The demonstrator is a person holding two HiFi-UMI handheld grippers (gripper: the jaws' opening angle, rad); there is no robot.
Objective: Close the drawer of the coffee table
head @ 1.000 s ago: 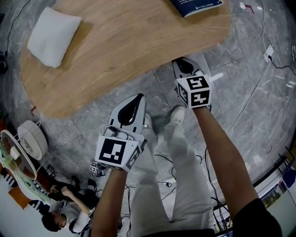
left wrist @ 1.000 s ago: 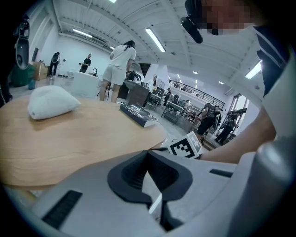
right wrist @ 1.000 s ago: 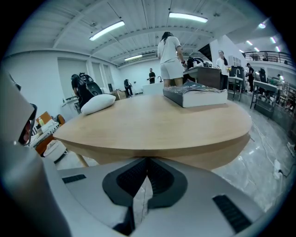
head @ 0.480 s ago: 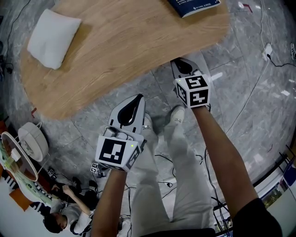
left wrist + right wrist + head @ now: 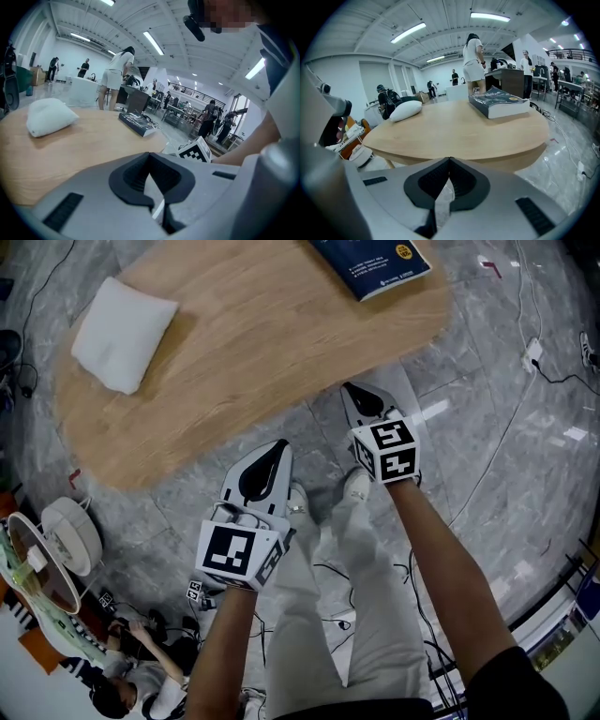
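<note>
The coffee table [image 5: 262, 343] lies straight ahead of both pairs of jaws. Its long axis runs crosswise to them, left to right, and its narrower rounded end reaches past the right jaws. The left gripper [image 5: 279, 444] has its jaws pressed together with nothing between them (its own view shows the tips meeting). They point at the worktop's near edge from just short of it, over the grey marble floor [image 5: 487, 390]. The right gripper [image 5: 349, 388] also has its jaws closed and empty, with the tip close against the table's edge; whether it touches cannot be told. In the right gripper view, a deep wooden band under the worktop sits directly ahead of the jaws, but no view shows whether this is the drawer front. A white pillow [image 5: 124, 322] rests on the worktop ahead and left of the left jaws. A dark blue book [image 5: 370, 263] lies ahead of the right jaws, at the far edge.
</note>
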